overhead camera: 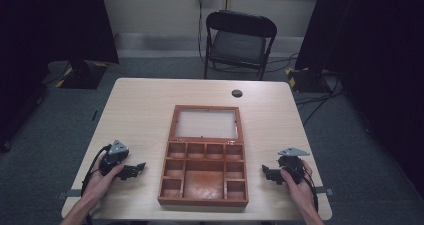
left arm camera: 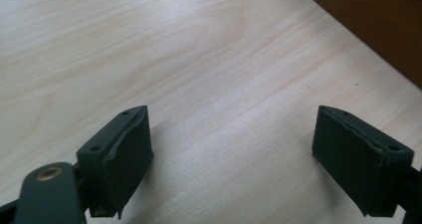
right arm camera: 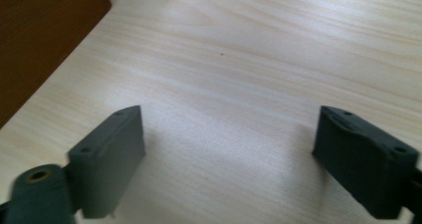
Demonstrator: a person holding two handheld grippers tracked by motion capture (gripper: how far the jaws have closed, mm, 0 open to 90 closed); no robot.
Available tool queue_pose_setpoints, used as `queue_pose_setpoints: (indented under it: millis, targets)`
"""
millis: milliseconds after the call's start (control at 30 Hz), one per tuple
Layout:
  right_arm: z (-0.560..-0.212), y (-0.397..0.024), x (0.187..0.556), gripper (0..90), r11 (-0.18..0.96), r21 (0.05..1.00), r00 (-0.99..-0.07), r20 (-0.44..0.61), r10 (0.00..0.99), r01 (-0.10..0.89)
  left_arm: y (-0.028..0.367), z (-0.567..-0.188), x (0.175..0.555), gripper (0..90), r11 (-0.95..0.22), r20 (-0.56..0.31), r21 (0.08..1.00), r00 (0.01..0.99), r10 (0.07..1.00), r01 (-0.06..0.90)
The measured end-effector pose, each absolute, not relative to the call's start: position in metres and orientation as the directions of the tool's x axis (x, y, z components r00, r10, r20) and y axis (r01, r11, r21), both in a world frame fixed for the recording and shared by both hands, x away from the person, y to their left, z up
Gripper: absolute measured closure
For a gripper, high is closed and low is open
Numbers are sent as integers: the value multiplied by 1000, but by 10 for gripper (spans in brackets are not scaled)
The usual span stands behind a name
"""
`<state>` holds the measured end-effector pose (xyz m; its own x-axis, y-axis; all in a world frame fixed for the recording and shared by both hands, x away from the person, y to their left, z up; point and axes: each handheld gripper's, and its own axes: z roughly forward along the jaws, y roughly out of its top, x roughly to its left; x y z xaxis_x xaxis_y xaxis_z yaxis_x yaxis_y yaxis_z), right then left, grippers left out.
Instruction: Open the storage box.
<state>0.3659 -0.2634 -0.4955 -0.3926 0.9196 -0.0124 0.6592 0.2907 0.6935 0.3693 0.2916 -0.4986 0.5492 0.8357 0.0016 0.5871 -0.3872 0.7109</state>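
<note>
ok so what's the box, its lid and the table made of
The box looks like reddish-brown wood with a slight sheen, divided into compartments. Its open lid is a matching wood frame around a pale clear-looking panel, glass or plastic. The table shows light wood grain, possibly laminate.

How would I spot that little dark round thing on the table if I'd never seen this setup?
Start at the pale wooden table, with the open wooden box at its middle. Look past the box's glass-paned lid toward the far edge, facing the black chair. The small dark disc sits there alone, flush with the tabletop.
</note>
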Motion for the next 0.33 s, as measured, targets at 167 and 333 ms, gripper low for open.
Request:
queue_pose_setpoints:
  millis: [167, 333]
  targets:
    - [-501, -267, 364, 23, 257, 718, -358, -11, 934, 647, 293, -502, 370, 72, -364, 2, 726, 527, 850, 583]
    - [-501, -267, 365, 16, 254, 716, -354, -10, 935, 651, 293, -502, 371, 50, -363, 3, 722, 523, 852, 589]
